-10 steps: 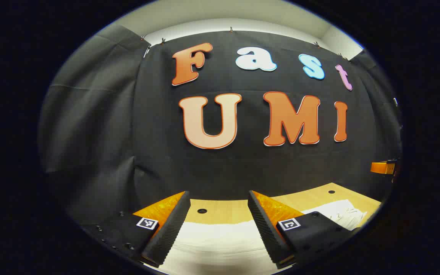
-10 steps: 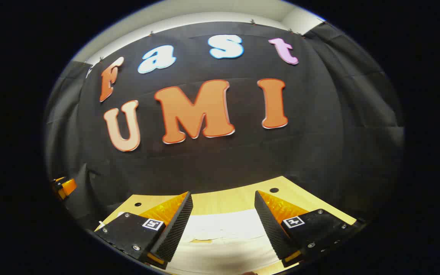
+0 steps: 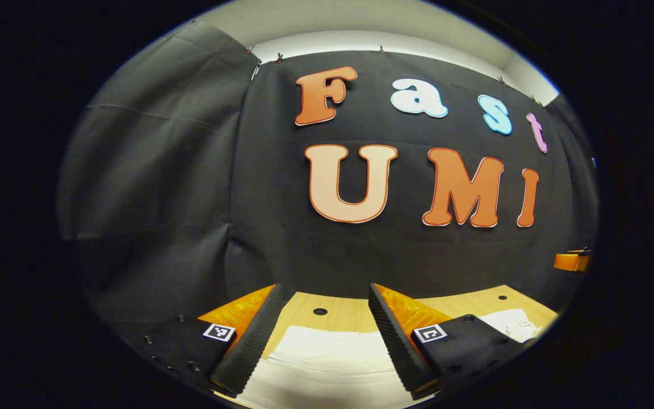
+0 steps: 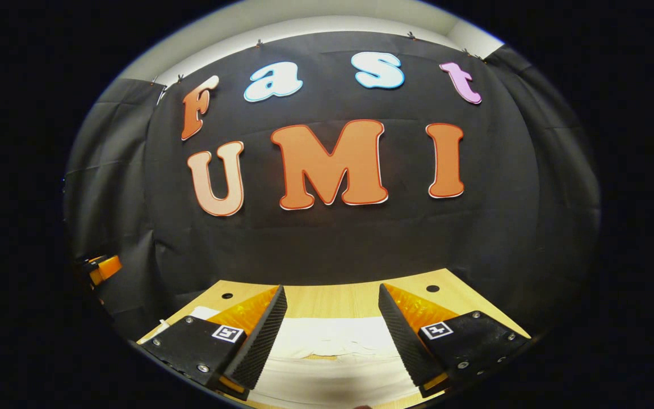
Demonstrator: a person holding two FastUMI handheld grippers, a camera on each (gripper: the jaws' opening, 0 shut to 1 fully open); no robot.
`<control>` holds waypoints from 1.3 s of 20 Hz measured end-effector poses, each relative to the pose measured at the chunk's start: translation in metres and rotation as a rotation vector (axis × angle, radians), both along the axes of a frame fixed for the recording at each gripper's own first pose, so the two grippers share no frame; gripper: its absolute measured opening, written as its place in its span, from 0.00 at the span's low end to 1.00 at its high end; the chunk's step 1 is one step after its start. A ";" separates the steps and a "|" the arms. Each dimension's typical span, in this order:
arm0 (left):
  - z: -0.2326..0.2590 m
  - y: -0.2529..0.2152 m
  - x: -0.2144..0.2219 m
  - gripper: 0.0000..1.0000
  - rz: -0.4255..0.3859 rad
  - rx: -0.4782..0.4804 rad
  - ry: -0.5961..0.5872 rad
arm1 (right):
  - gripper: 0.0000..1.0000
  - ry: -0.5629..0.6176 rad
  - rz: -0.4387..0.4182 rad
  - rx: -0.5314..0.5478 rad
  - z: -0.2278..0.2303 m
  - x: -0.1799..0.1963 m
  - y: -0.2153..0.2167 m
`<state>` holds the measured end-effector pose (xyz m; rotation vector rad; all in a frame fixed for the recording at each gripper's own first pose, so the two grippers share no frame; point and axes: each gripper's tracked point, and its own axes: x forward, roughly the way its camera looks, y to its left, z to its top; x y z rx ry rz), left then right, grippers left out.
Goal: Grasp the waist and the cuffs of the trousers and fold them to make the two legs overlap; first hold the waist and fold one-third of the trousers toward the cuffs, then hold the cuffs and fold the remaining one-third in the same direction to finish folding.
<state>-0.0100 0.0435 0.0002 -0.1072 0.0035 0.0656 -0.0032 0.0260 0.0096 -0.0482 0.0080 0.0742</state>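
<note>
Tabletop [image 3: 355, 313] of pale wood, with small round holes near its far edge, spans the lower part of both views and meets the booth's black cloth wall behind. White trousers [image 3: 327, 358] lie flat on it, directly below and ahead of both grippers; in the right gripper view the same cloth [image 4: 332, 341] shows a low ridge across it with a sliver of bare wood beneath, probably a fold or hem edge, though the angle is too shallow to say whether it is waist or cuff.

Left gripper [image 3: 321, 335] is held level and aimed at the wall, fingers spread wide with nothing between them; the cloth passes under the gap, and no contact is visible. Right gripper [image 4: 332, 335] stands the same way: jaws wide apart, empty, poised over the white fabric. A crumpled white end [image 3: 511, 325] lies off to the right of the left gripper, on the side where an orange part of the other tool [image 3: 571, 261] appears at the view's edge.

Key relation: the garment's long axis appears to run side to side across both views, so each gripper sits over its own end and neither has the shorter reach. Judged from this, both must tip downward before closing on an edge.
</note>
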 end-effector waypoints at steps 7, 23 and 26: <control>-0.001 -0.013 0.013 0.98 -0.033 0.008 0.009 | 0.98 0.007 -0.040 -0.029 -0.001 -0.007 -0.018; -0.025 -0.019 0.016 0.98 -0.059 0.008 0.085 | 0.98 0.343 -0.182 0.496 -0.125 -0.008 -0.098; -0.029 -0.017 0.015 0.98 -0.053 0.016 0.101 | 0.98 0.436 -0.276 0.593 -0.173 -0.021 -0.126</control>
